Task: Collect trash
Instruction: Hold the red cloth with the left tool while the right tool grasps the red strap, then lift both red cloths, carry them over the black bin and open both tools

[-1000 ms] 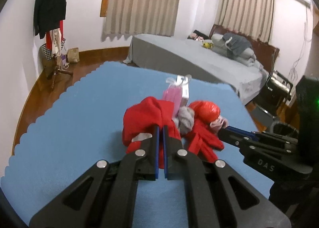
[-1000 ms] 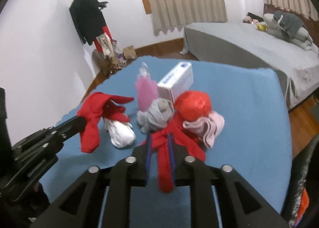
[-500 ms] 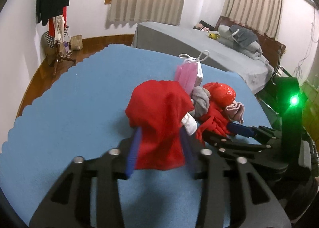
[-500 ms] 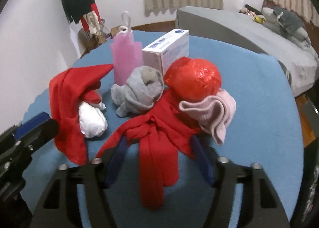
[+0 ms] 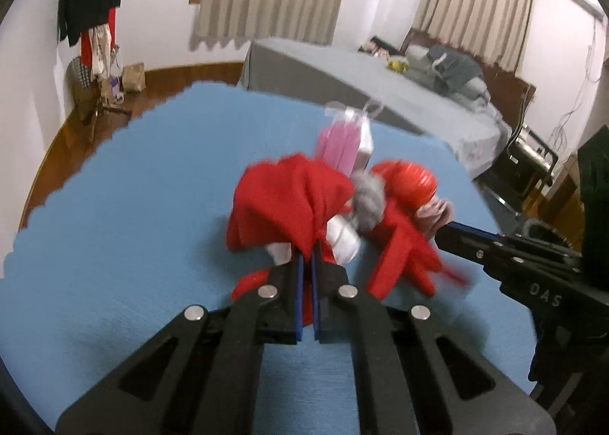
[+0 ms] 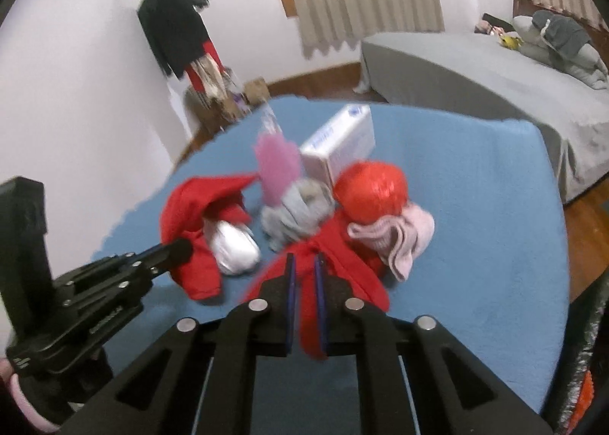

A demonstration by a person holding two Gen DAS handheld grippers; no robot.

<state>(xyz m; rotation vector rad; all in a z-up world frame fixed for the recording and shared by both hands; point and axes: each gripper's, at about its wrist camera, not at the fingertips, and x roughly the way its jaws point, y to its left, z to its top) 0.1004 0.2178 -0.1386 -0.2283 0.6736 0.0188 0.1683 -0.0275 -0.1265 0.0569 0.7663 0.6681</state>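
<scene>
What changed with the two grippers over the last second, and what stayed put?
Both jaws opened half a second ago and have closed again: the left gripper pinches the red cloth covering the white wad, and the right gripper pinches the red garment. The pink bag, box, grey sock and red ball stayed put.

I found my right gripper (image 6: pixel 304 263) clamped on a red cloth strip (image 6: pixel 310 317); my left gripper (image 6: pixel 182 246) pinched a second red cloth (image 6: pixel 192 214) draped over a white bundle (image 6: pixel 236 248); all lay on the blue table cover (image 6: pixel 475 225).
</scene>
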